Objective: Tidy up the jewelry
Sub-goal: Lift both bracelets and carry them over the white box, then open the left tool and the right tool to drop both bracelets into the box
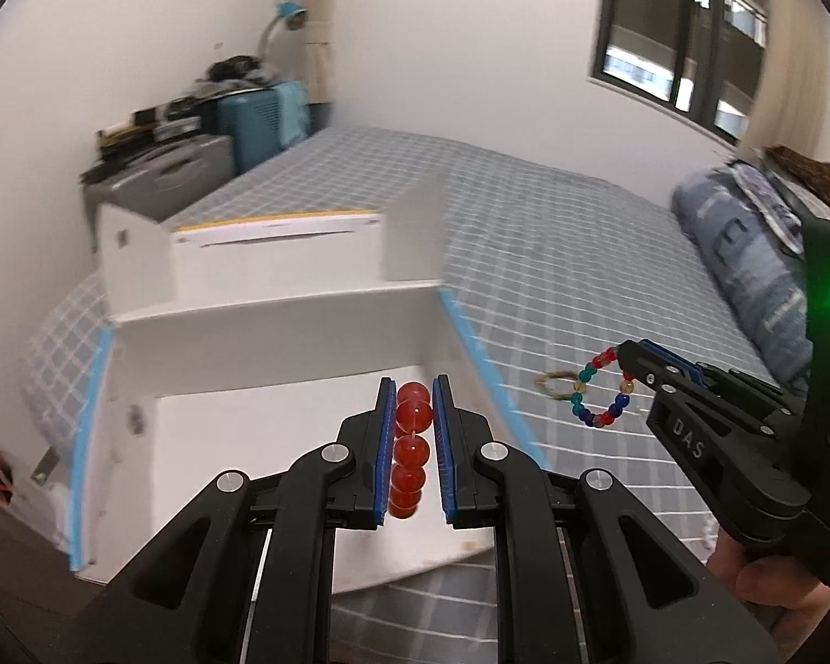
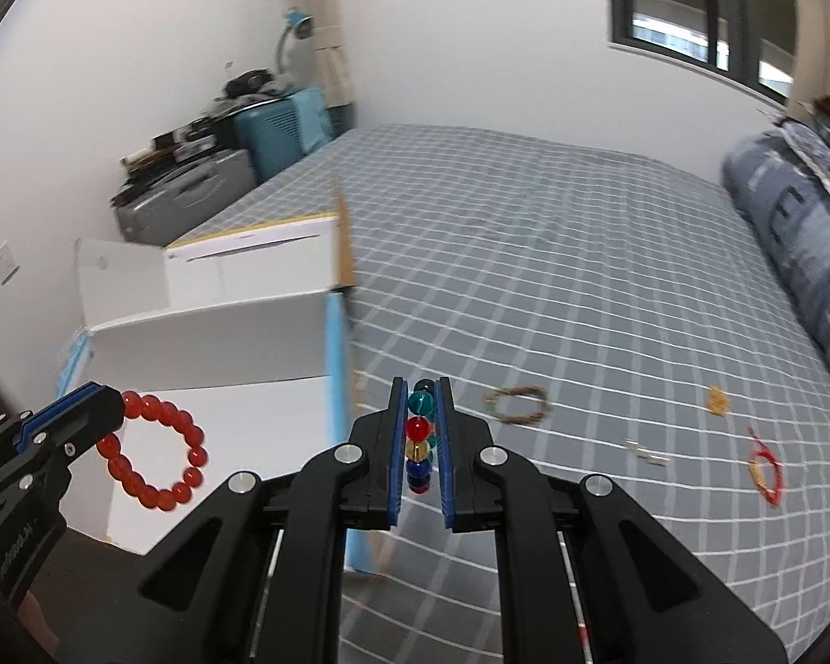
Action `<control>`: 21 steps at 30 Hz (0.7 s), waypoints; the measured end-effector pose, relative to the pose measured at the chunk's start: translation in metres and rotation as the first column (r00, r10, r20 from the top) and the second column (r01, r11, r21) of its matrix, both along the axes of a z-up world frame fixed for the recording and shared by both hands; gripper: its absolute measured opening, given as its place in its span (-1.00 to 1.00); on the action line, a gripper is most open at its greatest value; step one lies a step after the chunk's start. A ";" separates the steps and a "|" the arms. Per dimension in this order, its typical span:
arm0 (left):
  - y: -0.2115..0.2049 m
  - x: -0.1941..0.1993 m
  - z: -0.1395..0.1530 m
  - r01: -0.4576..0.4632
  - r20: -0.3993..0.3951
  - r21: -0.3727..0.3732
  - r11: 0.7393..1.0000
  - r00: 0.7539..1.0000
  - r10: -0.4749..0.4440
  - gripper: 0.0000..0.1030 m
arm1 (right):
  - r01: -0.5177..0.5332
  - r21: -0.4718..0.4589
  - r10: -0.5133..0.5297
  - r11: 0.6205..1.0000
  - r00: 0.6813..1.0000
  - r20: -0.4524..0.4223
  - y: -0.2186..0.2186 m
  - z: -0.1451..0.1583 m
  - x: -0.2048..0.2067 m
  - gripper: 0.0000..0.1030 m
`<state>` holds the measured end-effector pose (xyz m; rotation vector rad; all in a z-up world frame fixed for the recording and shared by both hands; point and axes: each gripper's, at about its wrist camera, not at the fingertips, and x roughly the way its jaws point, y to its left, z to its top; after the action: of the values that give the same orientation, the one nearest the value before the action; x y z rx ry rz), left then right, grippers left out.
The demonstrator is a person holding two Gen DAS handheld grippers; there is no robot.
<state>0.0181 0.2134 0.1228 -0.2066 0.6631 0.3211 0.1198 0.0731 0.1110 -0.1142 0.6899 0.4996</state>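
1. The left tool (image 1: 413, 415) was clamped narrowly on a red bead bracelet (image 2: 157, 456), which hung as a loop from its tips above the open white box (image 1: 282, 326).
2. The right tool (image 2: 420, 415) was pinched on a multicoloured bead bracelet (image 1: 600, 390), whose red, teal, blue and amber beads dangled in a ring over the bed (image 2: 553, 288).
3. The white box, edged with blue tape, sat on the grey checked bed cover, its lid flaps standing up behind it.
4. On the bed lay a brown woven bracelet (image 2: 517, 404), a small gold piece (image 2: 716, 399), a pair of silver pieces (image 2: 647, 451) and a red cord bracelet (image 2: 766, 470), all apart from one another.
5. A folded blue quilt (image 2: 797, 238) lay along the far side of the bed.
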 end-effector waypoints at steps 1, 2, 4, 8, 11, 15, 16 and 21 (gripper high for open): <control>0.007 -0.002 -0.001 -0.014 -0.003 0.001 1.000 1.000 0.014 -0.75 | -0.020 0.000 0.020 1.000 1.000 0.001 0.012 -0.001 -0.003 -0.82; 0.017 -0.006 -0.004 -0.034 -0.008 0.004 0.999 0.999 0.034 -0.75 | -0.035 0.000 0.035 0.999 0.999 0.001 0.021 -0.002 -0.005 -0.82; 0.032 -0.011 -0.007 -0.060 -0.016 0.004 0.998 0.998 0.060 -0.75 | -0.067 -0.001 0.067 0.998 0.998 0.000 0.040 -0.005 -0.009 -0.82; 0.058 -0.024 -0.016 -0.105 -0.037 0.005 0.994 0.994 0.105 -0.75 | -0.128 -0.003 0.128 0.992 0.992 -0.012 0.072 -0.015 -0.016 -0.82; 0.078 -0.029 -0.028 -0.137 -0.065 0.001 0.991 0.988 0.137 -0.75 | -0.167 -0.011 0.167 0.986 0.985 -0.035 0.096 -0.028 -0.018 -0.82; 0.097 -0.031 -0.042 -0.166 -0.095 -0.003 0.986 0.982 0.165 -0.75 | -0.195 -0.026 0.193 0.980 0.979 -0.070 0.119 -0.048 -0.016 -0.82; 0.103 -0.031 -0.045 -0.172 -0.102 -0.004 0.985 0.980 0.170 -0.75 | -0.200 -0.027 0.197 0.979 0.978 -0.074 0.122 -0.052 -0.015 -0.82; 0.121 -0.027 -0.065 -0.187 -0.145 -0.036 0.982 0.973 0.180 -0.75 | -0.226 -0.062 0.217 0.972 0.969 -0.120 0.146 -0.074 -0.008 -0.82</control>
<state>-0.0089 0.3344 0.0581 -0.2954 0.7946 0.5007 0.1114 0.2193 0.0367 -0.2375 0.8111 0.6986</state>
